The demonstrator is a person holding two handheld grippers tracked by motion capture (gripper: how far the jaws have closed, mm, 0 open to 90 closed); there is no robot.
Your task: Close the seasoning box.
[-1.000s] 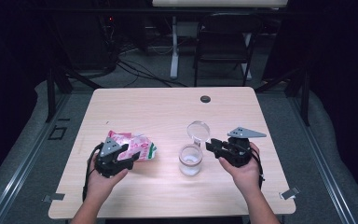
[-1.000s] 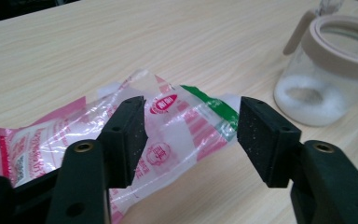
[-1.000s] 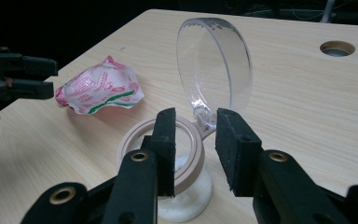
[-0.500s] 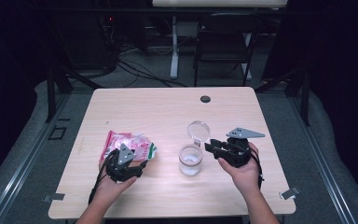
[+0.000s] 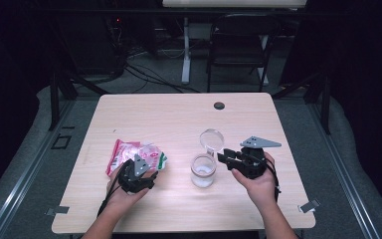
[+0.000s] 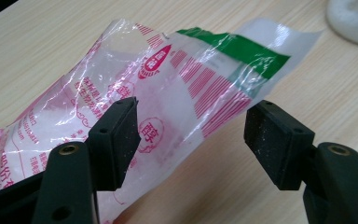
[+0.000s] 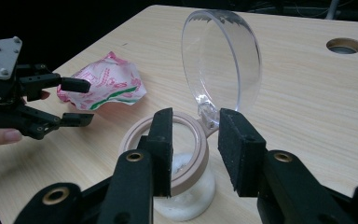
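Note:
A crumpled clear bag (image 5: 129, 152) with pink and green print lies on the table's left half. My left gripper (image 5: 146, 172) is at its near edge. Its jaws have just been opening and stand open (image 6: 191, 133), with a corner of the bag (image 6: 182, 79) between them and no pad pressing it. A small clear jar (image 5: 203, 172) with white powder in the bottom stands at the middle, its hinged clear lid (image 5: 212, 138) flipped up. My right gripper (image 5: 223, 159) reaches in from the right. Its jaws (image 7: 196, 144), just opening too, stand apart over the jar's rim (image 7: 186, 154) by the hinge, gripping nothing.
A round cable hole (image 5: 219, 105) sits near the table's far edge. A dark chair (image 5: 238, 45) and table legs stand beyond the table. In the right gripper view the left gripper (image 7: 84, 102) hovers beside the bag (image 7: 105, 84), left of the lid (image 7: 221, 60).
My left hand has moved right and lower along the bag's near edge, and the bag now lies flatter. The right hand has kept its place by the jar.

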